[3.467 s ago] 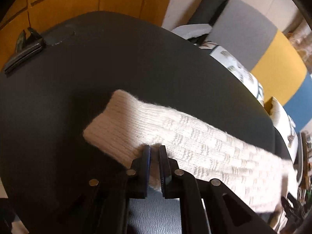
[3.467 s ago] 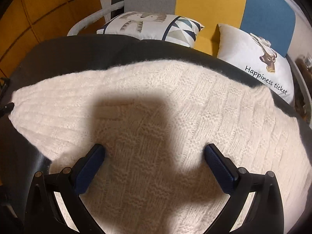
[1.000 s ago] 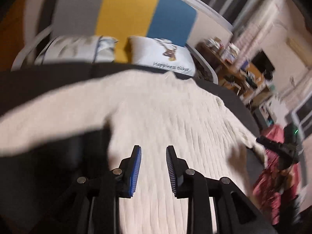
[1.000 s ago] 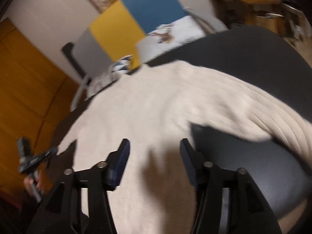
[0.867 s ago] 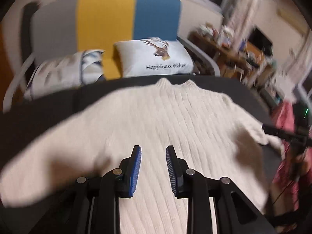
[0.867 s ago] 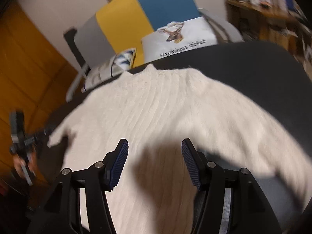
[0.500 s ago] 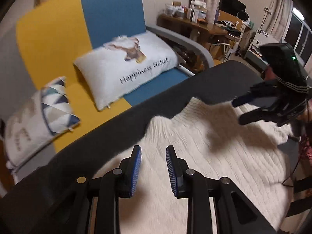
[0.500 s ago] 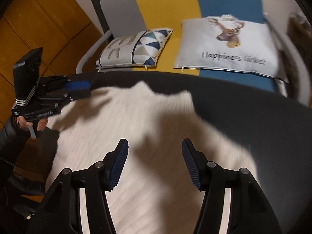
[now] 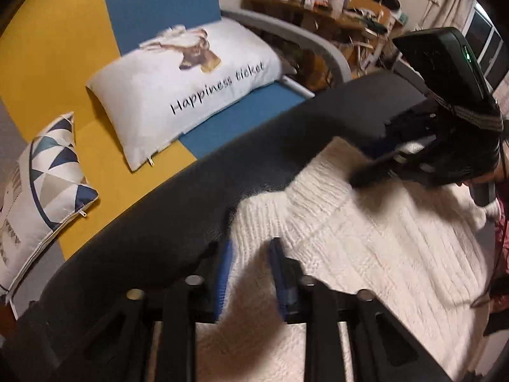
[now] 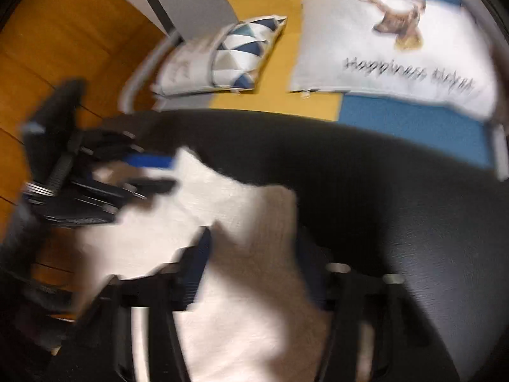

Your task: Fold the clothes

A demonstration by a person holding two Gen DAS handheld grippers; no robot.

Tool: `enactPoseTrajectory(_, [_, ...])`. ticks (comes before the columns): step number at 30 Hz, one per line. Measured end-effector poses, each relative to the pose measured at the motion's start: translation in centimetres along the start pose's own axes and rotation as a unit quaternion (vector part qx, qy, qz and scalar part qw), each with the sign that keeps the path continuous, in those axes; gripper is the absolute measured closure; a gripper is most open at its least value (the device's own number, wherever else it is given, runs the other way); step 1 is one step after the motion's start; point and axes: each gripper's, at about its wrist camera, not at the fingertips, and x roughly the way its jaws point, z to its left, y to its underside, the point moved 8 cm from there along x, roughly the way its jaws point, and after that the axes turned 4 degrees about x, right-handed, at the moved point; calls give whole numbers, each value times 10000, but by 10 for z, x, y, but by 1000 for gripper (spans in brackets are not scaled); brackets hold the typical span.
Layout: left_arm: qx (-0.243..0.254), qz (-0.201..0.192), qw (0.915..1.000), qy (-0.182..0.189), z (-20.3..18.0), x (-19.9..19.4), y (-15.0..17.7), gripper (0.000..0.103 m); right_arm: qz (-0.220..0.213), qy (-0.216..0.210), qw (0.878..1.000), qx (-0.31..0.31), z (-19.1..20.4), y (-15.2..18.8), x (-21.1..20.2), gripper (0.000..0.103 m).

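- The cream knit sweater (image 9: 366,254) is lying flat on the black table (image 9: 191,197), neckline toward the far edge by the sofa.
- The left gripper (image 9: 249,264) is sitting at the collar's left corner, jaws narrowly parted and straddling knit, not yet pinching.
- The right gripper (image 10: 251,254) is hovering low at the opposite corner; the blur is heavy, but its jaws are looking wider, cloth between them.
- Both are pointing toward the pillow (image 9: 178,86).
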Motion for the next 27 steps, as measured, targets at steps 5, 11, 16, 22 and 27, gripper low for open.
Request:
enactPoseTrajectory(5, [-282, -1088, 9930, -373, -8, -43, -2, 98, -605, 972, 9915, -611, 24, 5, -24, 96])
enactPoseTrajectory(11, [-545, -1110, 9806, -1523, 20, -30, -10, 103, -1337, 1705, 9731, -779, 24, -16, -33, 96])
enactPoseTrajectory(16, [-807, -711, 9793, -1718, 33, -1, -3, 101, -1197, 2121, 9686, -509, -1, -19, 0, 92])
enactPoseTrajectory(22, [-1262, -1437, 9752, -1118, 10, -58, 15, 96, -1645, 1194, 9791, 47, 15, -7, -48, 87])
enactPoseTrajectory(27, [-871, -1098, 9800, -1416, -7, -47, 36, 95, -1375, 629, 9873, -485, 66, 31, -42, 87])
